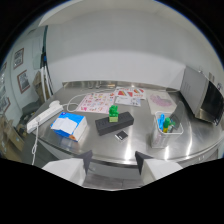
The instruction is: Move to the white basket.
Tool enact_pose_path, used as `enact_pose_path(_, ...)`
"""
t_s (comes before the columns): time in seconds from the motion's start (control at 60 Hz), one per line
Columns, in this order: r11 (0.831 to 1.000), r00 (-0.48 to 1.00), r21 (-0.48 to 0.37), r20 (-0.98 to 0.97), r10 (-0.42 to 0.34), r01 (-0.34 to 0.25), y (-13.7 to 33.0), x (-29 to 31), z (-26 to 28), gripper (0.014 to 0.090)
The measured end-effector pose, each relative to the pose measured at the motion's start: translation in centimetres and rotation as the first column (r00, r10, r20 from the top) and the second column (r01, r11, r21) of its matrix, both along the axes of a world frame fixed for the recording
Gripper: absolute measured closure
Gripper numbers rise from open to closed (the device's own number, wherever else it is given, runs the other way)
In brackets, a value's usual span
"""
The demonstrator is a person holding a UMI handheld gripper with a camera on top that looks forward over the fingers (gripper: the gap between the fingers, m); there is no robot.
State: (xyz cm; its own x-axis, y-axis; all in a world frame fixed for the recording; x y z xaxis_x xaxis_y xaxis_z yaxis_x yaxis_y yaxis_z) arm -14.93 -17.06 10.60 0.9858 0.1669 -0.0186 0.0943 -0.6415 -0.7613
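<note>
A steel table (75, 150) holds a blue-and-white box (69, 125), a black box (114, 123) topped by green blocks (113, 113), colourful sheets (97, 102), and a white power strip (45, 116).

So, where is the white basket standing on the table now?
In the gripper view the white basket stands on the metal table, beyond the open jaws and to their right, right of the black box and before the dark appliance.

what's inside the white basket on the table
The white basket holds a few upright items, blue and green ones showing above its rim. Its translucent wall hides their lower parts, so I cannot tell what they are. The fingers stand open, well short of it.
</note>
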Motion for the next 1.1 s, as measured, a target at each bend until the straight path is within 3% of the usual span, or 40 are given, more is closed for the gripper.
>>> enact_pose_path(0.167, 0.999, 1.000, 0.049, -0.003, -0.006, 0.006, 0.0, 3.5, -0.1, 0.0204)
enact_pose_path(0.483, 0.995, 0.994, 0.057, 0.061, -0.091, 0.088, -1.4, 14.6, -2.4, 0.0206)
enact_pose_path(1.1, 0.993, 0.994, 0.062, 0.030, -0.103, 0.101, 7.6, 17.1, -5.9, 0.0207)
